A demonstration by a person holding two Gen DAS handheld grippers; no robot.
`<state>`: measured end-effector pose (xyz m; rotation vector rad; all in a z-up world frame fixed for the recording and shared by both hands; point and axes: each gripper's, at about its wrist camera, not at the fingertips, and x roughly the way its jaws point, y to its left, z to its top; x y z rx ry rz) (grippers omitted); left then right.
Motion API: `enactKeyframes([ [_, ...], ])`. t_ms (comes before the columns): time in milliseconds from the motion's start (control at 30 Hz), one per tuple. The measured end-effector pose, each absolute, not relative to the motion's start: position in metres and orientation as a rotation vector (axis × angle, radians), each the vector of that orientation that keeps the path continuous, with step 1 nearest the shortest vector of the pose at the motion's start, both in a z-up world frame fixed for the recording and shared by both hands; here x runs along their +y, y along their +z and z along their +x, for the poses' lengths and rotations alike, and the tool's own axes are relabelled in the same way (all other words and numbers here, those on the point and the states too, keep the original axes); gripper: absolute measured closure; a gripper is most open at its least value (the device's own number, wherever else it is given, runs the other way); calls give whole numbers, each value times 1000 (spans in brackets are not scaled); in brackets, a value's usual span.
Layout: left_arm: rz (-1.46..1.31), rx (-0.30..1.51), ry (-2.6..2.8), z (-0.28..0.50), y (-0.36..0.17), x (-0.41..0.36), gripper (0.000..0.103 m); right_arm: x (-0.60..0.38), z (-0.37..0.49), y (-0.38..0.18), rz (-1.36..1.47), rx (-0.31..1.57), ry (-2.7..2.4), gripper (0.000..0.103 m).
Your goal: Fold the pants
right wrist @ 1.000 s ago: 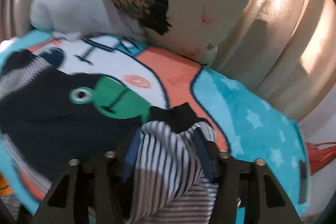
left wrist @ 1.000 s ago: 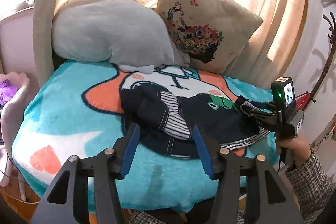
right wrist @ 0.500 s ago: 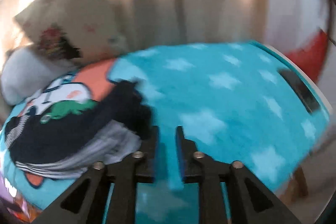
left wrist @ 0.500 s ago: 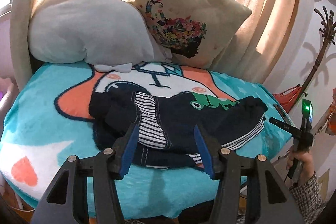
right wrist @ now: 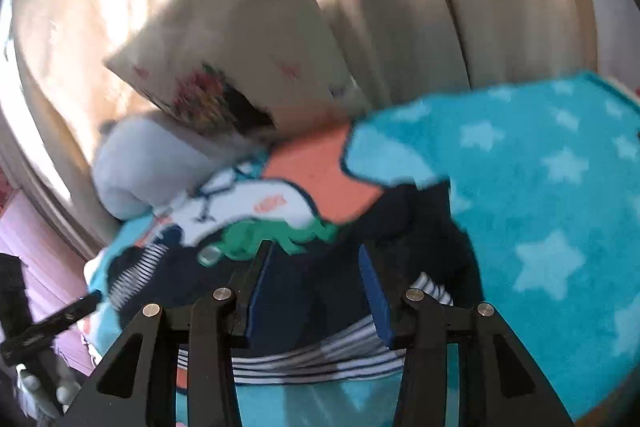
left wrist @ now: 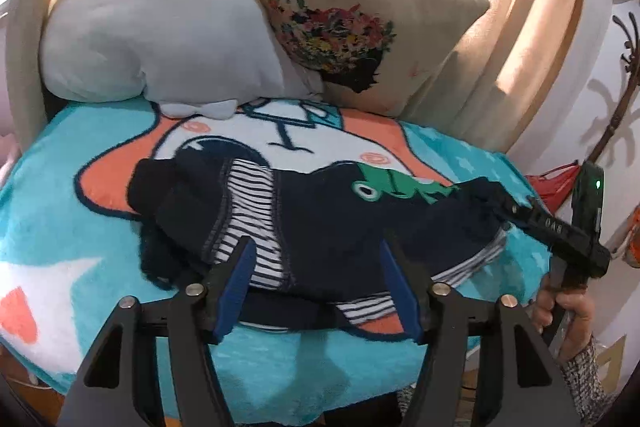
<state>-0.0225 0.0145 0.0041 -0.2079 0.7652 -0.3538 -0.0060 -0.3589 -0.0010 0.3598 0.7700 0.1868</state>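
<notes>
Dark navy pants [left wrist: 332, 223] with striped lining and a green crocodile patch [left wrist: 396, 185] lie crumpled on a turquoise cartoon blanket [left wrist: 68, 187]. My left gripper [left wrist: 316, 267] is open and empty, just before the near edge of the pants. My right gripper [right wrist: 314, 275] is open over the pants' right end [right wrist: 312, 291]; in the left wrist view it [left wrist: 496, 203] reaches in from the right onto that end. The right wrist view is blurred.
A grey plush pillow [left wrist: 152, 39] and a beige floral cushion [left wrist: 360, 15] lean at the back against peach curtains [left wrist: 520, 7]. The blanket's front edge [left wrist: 280, 387] drops off near me. A coat stand [left wrist: 624, 67] is at the far right.
My right gripper let go of the striped end, swung away shut, then came back open over the pants' right end. My left gripper moved slightly closer to the pants.
</notes>
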Motion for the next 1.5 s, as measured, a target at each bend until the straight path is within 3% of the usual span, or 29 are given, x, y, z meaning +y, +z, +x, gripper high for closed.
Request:
enactKeyframes([
  [300,-358,941,-202,16,-42,56,35,-399,-20,-38,491,829,129,58],
  [500,-298,864,-245,-4,-29,63,35,-391,-24,-24,399,829,89,58],
  [600,-272,787,-257,-19,-12,71,35,-392,-31,-11,357,793,66,53],
  [667,-261,755,-233,-24,-3,77,35,-394,-36,-2,332,765,32,40],
  [833,-301,743,-148,-18,1,98,30,-414,-44,2,391,724,-9,34],
  [1067,-429,850,-136,19,-22,118,29,-425,-49,-12,519,736,56,32],
  [1500,-188,843,43,27,-22,84,29,-398,-31,-32,475,805,98,29],
])
